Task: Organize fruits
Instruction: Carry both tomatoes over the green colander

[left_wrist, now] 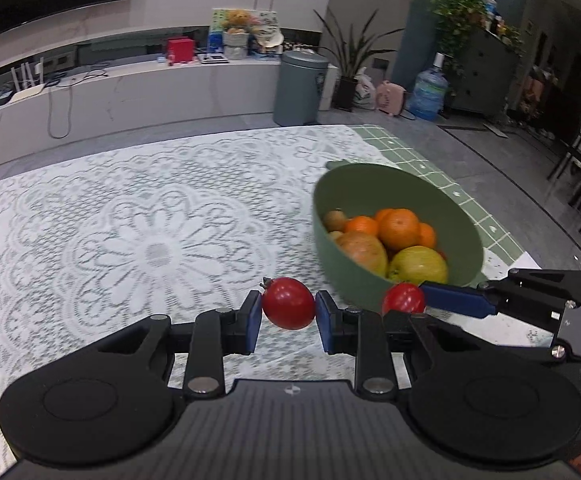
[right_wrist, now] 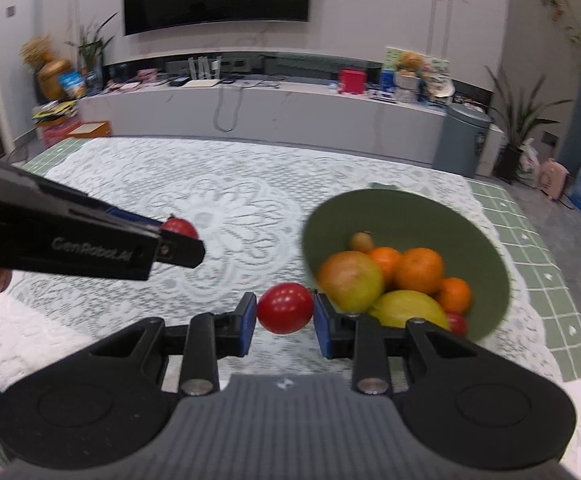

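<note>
My left gripper point(left_wrist: 288, 310) is shut on a small red tomato point(left_wrist: 288, 303), held above the lace cloth, left of the green bowl point(left_wrist: 378, 184). My right gripper point(right_wrist: 285, 314) is shut on a second red tomato point(right_wrist: 284, 307), just left of the bowl point(right_wrist: 410, 208). The bowl holds several oranges point(left_wrist: 399, 227), two yellow-red apples point(left_wrist: 362, 251), a kiwi point(left_wrist: 334, 219) and, in the right wrist view, a small red fruit point(right_wrist: 457, 323). The right gripper with its tomato point(left_wrist: 403, 298) shows in the left wrist view by the bowl's near rim. The left gripper with its tomato point(right_wrist: 179, 227) shows in the right wrist view.
The table carries a white lace cloth point(left_wrist: 150, 232) over a green checked cloth point(left_wrist: 430, 168). Past the table's far edge stand a grey bin point(left_wrist: 300, 87), a low TV shelf point(left_wrist: 130, 92), a potted plant point(left_wrist: 346, 64) and a water jug point(left_wrist: 429, 92).
</note>
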